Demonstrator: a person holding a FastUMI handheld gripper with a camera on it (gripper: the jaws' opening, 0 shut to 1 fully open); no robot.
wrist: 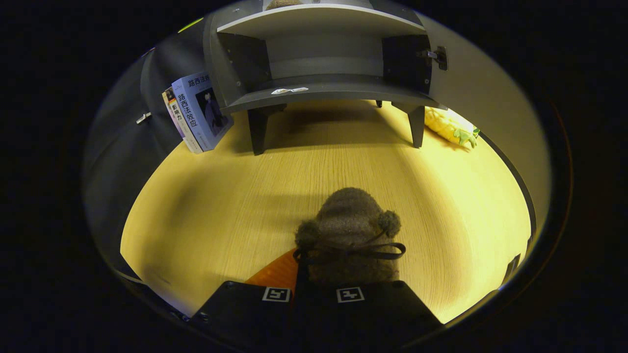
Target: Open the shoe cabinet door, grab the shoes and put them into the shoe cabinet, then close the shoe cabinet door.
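Note:
A fuzzy brown shoe (349, 220) with two pompoms and a dark bow sits between my fingers, toe pointing away from me. My gripper (329, 277) is shut on its heel end; one finger (274, 272) shows to the left of the shoe, the other is hidden under it. Beyond the shoe stands the grey shoe cabinet (319, 90) on short legs, both doors swung wide. Its lower shelf holds only a small sticker. The right door (478, 93) hangs on a hinge (438, 56). The left door (122, 127) carries a small handle (143, 117).
Everything rests on a wooden tabletop (235, 206). Several books (196, 113) lean against the cabinet's left side. A yellow pineapple toy (449, 126) lies by the right front leg. Another item sits on top of the cabinet.

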